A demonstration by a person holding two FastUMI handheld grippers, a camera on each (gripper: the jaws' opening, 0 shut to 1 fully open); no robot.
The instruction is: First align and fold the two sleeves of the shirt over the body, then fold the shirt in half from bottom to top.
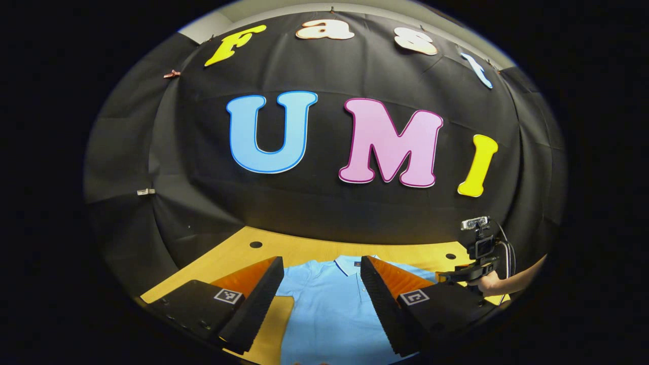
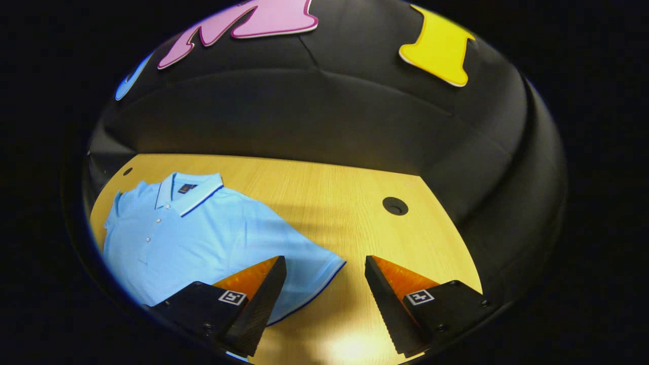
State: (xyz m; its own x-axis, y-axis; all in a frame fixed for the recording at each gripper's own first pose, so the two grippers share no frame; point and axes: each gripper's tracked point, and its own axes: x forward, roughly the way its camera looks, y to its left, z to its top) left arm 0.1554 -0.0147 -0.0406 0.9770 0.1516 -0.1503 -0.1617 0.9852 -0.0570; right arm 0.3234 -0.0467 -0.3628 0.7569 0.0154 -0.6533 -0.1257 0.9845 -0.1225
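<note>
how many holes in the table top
3. In the left gripper view, one hole sits far left and one far right; the right gripper view adds a small one by the shirt. Cloth may hide more.

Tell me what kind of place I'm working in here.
Most likely a data-recording booth, not a home: a black cloth wall closes in a bare wooden table with cable holes, and a single shirt lies flat on it.
</note>
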